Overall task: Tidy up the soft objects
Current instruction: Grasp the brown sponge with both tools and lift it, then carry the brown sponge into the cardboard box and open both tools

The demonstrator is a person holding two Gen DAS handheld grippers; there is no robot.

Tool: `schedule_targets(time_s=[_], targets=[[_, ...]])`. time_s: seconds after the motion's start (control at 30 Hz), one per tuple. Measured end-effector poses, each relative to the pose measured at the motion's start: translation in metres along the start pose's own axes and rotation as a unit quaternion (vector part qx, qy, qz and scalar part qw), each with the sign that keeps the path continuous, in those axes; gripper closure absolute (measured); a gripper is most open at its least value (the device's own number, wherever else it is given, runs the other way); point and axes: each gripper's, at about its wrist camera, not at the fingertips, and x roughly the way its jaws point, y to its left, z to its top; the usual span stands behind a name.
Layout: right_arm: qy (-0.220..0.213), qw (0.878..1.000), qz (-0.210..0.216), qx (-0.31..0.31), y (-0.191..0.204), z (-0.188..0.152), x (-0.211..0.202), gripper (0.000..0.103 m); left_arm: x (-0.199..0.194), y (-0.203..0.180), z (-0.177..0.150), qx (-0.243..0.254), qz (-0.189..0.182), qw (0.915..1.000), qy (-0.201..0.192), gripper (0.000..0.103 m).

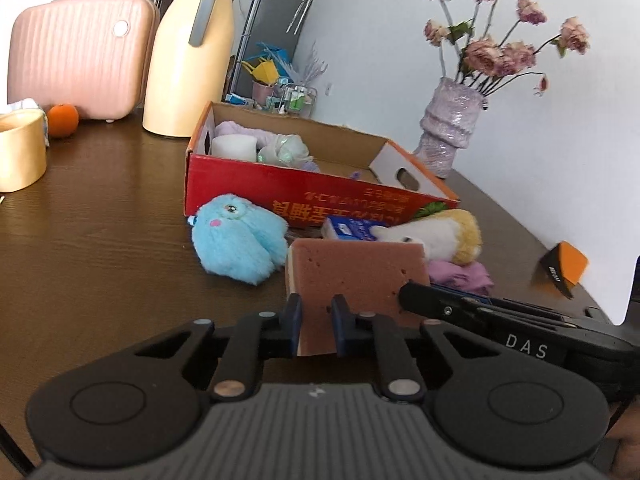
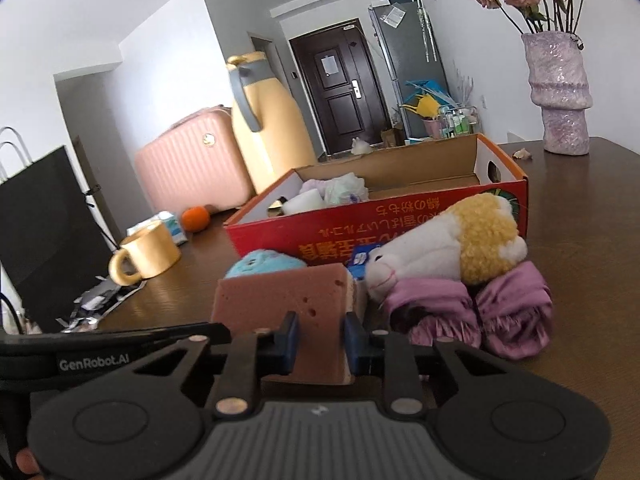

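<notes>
The red box [image 1: 288,196] stands open on the brown counter [image 1: 100,248]. At the end of the box nearer the yellow jug [image 1: 188,52] lie a white roll [image 1: 234,148], a pale pink cloth [image 1: 244,128] and a light mesh puff [image 1: 286,150]; the rest of the box floor is mostly bare cardboard. In front of the box, on the counter, lie a blue plush [image 1: 238,240], a white and yellow plush [image 2: 452,240], a small blue packet [image 1: 350,228] and a purple cloth [image 2: 472,312].

Nearest to the cameras, in front of the box, is the brown sponge [image 1: 354,276]. The left claw [image 1: 316,320] is closed on its one end, the pads pressing both faces. The right claw [image 2: 320,340] is closed on the other end in the same way. Both hold the sponge.
</notes>
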Motion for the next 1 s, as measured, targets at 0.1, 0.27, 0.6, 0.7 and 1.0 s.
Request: schedule_targets(time_s=[0.1,0.27,0.6,0.7,1.0], targets=[[0.0,1.0,0.008,0.006,0.002,-0.011,-0.031,0.081,-0.024,-0.01,-0.012,-0.001,-0.009,1.0,0.001,0.088],[-0.003,1.0,0.003,0.018,0.003,-0.033,-0.074,0.083,-0.052,-0.032,-0.038,0.01,-0.016,0.9998,0.009,0.088],[-0.043,0.999,-0.009,0.01,-0.003,-0.038,-0.119,0.083,-0.07,-0.069,-0.043,0.034,-0.023,0.9991,-0.008,0.089],[-0.059,0.998,-0.017,0.001,-0.008,-0.025,-0.117,0.083,-0.059,-0.075,-0.026,0.039,-0.029,0.9987,-0.014,0.089],[-0.044,0.999,-0.017,0.003,-0.072,0.123,-0.02,0.085,0.067,-0.07,0.121,0.018,-0.025,0.9993,-0.022,0.089]])
